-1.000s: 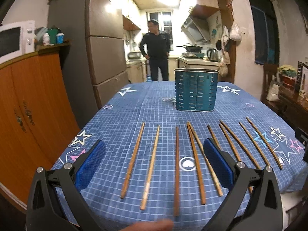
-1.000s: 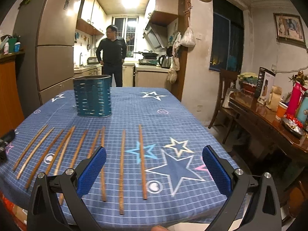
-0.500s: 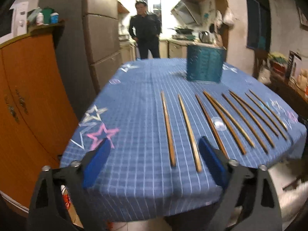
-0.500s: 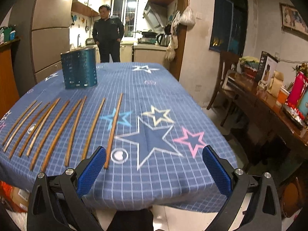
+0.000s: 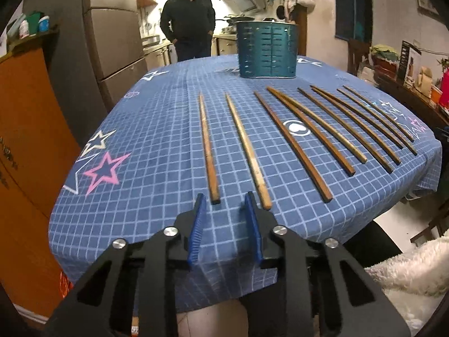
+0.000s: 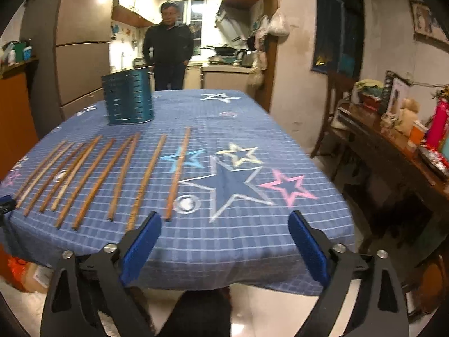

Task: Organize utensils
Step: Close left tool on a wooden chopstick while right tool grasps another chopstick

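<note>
Kitchen cabinets and a tall fridge (image 5: pixel 118 36) are seen behind a table (image 5: pixel 157 151) covered with a blue checked cloth printed with stars. At its far end a man (image 5: pixel 187 16) in dark clothes is seen standing. A teal slotted utensil holder (image 5: pixel 266 49) is placed upright on the far part of the table. In front of it, ten wooden chopsticks (image 5: pixel 291 143) are laid out side by side on the cloth, pointing toward the holder, with their near ends close to the table's front edge.

The left gripper (image 5: pixel 226 221) is held low at the front edge, its blue pads drawn close together with a narrow gap left between them and nothing clamped. It is lined up just before the near ends of the two leftmost chopsticks. The right gripper (image 6: pixel 224 244) is held at the front edge too, its pads spread wide apart and empty. The rightmost chopstick (image 6: pixel 177 175) is seen ending just beside its left pad.
</note>
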`<state>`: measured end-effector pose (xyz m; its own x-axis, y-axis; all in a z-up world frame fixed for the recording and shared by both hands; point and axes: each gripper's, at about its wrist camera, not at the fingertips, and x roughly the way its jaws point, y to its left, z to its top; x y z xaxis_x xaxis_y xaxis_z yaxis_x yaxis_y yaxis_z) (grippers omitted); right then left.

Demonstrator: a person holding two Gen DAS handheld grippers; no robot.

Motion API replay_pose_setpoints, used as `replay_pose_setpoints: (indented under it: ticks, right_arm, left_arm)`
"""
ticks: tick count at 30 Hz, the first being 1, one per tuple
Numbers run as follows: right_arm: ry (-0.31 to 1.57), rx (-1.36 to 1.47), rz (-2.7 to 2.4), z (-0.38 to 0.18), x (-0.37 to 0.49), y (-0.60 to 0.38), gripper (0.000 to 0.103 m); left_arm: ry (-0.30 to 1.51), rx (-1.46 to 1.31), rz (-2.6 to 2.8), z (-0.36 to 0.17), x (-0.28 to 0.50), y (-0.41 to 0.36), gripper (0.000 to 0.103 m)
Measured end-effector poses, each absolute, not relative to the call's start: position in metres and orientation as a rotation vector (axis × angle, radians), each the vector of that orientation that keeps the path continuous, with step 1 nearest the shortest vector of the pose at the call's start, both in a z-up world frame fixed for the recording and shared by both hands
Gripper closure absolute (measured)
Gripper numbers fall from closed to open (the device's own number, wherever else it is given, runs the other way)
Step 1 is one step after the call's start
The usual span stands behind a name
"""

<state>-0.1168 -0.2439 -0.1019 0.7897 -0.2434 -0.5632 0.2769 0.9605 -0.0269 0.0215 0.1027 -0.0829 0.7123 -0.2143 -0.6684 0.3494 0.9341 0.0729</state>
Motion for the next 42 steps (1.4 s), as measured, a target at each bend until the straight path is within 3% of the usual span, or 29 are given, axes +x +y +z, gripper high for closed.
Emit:
replay_pose_setpoints:
  ticks: [3,7,16,37,42]
  right_arm:
    - [0.639,0.056,-0.177,-0.104,-0.111,-0.231,0.026]
    - [0.665,0.005,-0.085,-0.108,-0.104,-0.207,0.051]
    - [0.640,-0.144,0.225,-0.100,-0.089,-0.133,0.080]
    - [0.708,-0.095,0.046,-0.132,-0.067,-0.109,0.082]
    - [0.664,-0.098,0.005,-0.134,-0.074,-0.106,0.082]
  left_arm:
    - [0.697,0.197,-0.323,-0.083,0.024,0.100,0.082]
    - [0.670,0.202,-0.333,-0.086,0.029,0.094,0.085]
    - [0.616,0.186,-0.355,-0.091,0.030,0.085,0.087]
    - [0.532,0.155,-0.369,-0.098,0.017,0.091,0.086]
    - [0.518,0.115,-0.306,-0.101,0.018,0.094,0.073]
